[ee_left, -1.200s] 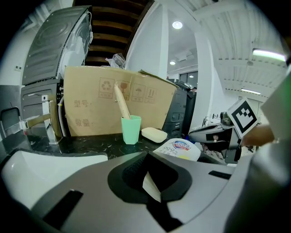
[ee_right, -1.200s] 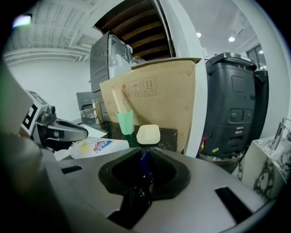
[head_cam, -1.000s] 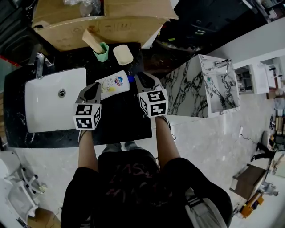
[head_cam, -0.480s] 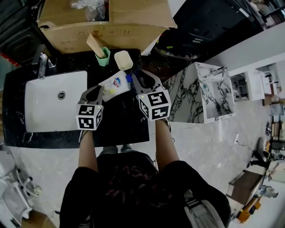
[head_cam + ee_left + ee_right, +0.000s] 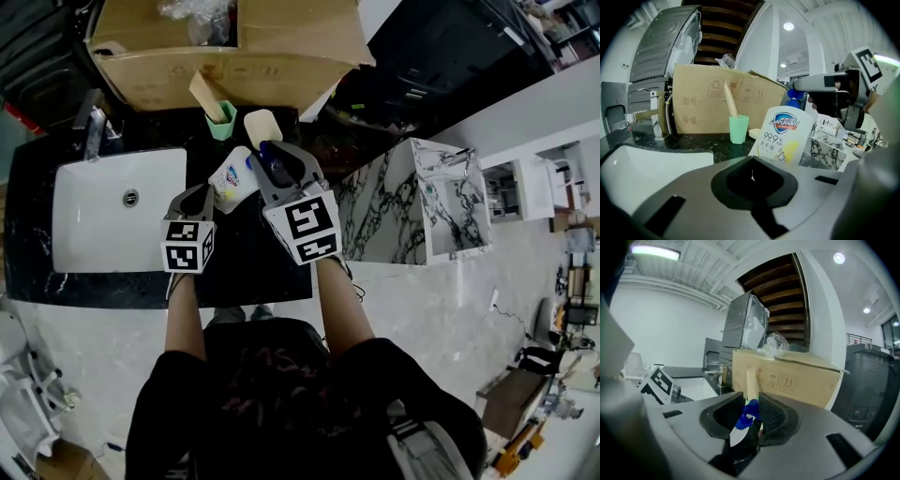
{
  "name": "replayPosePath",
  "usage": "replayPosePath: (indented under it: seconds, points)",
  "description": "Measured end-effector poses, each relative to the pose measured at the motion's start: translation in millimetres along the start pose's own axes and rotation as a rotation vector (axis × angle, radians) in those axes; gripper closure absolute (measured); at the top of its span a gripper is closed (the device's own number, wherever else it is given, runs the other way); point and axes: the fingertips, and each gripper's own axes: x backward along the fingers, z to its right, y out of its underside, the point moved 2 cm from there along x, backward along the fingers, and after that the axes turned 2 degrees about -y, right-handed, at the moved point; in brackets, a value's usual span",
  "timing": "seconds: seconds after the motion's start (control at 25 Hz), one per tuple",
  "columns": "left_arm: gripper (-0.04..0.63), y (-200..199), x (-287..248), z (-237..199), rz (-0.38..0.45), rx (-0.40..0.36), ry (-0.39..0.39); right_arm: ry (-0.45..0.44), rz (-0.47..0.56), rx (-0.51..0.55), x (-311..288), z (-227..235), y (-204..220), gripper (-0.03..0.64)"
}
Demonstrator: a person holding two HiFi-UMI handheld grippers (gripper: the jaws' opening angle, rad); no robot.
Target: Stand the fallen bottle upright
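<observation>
Pinches the blue pump head (image 5: 750, 411) of the hand-soap bottle (image 5: 230, 178) between the jaws of the right gripper (image 5: 272, 161) at upper centre of the head view — jaws just been opening wider, pump head between the pads. Keeps the left gripper (image 5: 197, 194) closed and empty, just lower left of the bottle's base. Against a second ago — no longer flat on the black counter (image 5: 244, 267), but leaning steeply upward, with the right gripper raised.

Glossy plastic bottle (image 5: 231, 178) on polished black stone counter (image 5: 248, 267).
</observation>
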Motion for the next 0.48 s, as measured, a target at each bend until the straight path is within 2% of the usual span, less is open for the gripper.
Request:
replayPosePath:
  seconds: [0.2, 0.48]
  points:
    - [0.578, 8.7, 2.7, -5.4, -0.009, 0.065, -0.016, -0.054, 0.036, 0.032, -2.3, -24.9, -14.5, 0.500]
    - [0.578, 14.8, 4.7, -8.8, -0.021, 0.083, -0.037, -0.141, 0.063, 0.050, -2.8, -51.4, -24.9, 0.492]
